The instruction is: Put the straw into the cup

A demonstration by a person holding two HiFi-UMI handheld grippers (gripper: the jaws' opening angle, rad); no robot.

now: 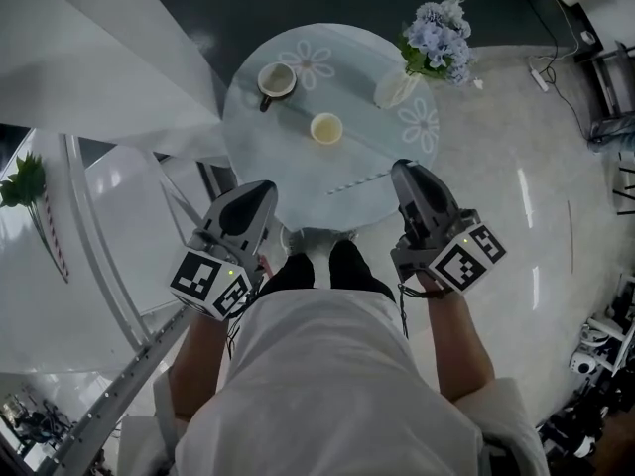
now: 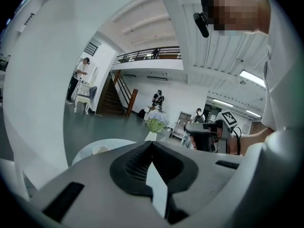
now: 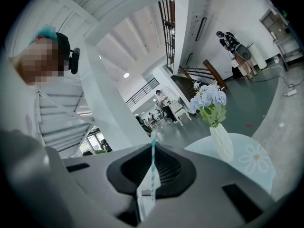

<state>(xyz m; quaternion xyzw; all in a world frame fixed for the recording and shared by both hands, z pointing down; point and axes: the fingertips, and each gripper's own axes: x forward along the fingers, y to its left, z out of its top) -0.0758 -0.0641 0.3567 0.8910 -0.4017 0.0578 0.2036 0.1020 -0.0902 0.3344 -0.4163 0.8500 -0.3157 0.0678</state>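
A round glass table [image 1: 241,139] carries a cream mug [image 1: 277,79] at its far left and a small yellowish cup [image 1: 326,128] near the middle. My right gripper [image 1: 402,171] hovers over the table's near right edge, shut on a thin striped straw [image 1: 357,182] that sticks out to the left over the glass. In the right gripper view the teal-and-white straw [image 3: 152,160] stands pinched between the closed jaws of the right gripper [image 3: 149,184]. My left gripper [image 1: 260,190] hangs at the near left edge, shut with nothing in it. The left gripper [image 2: 154,175] faces the table with a cup [image 2: 99,149] on it.
A white vase of blue flowers [image 1: 437,43] stands at the table's far right, the same vase [image 3: 221,141] close ahead of the right gripper. A white curved structure [image 1: 89,97] and a plant [image 1: 22,181] are at left. A power strip [image 1: 539,77] and equipment lie at right.
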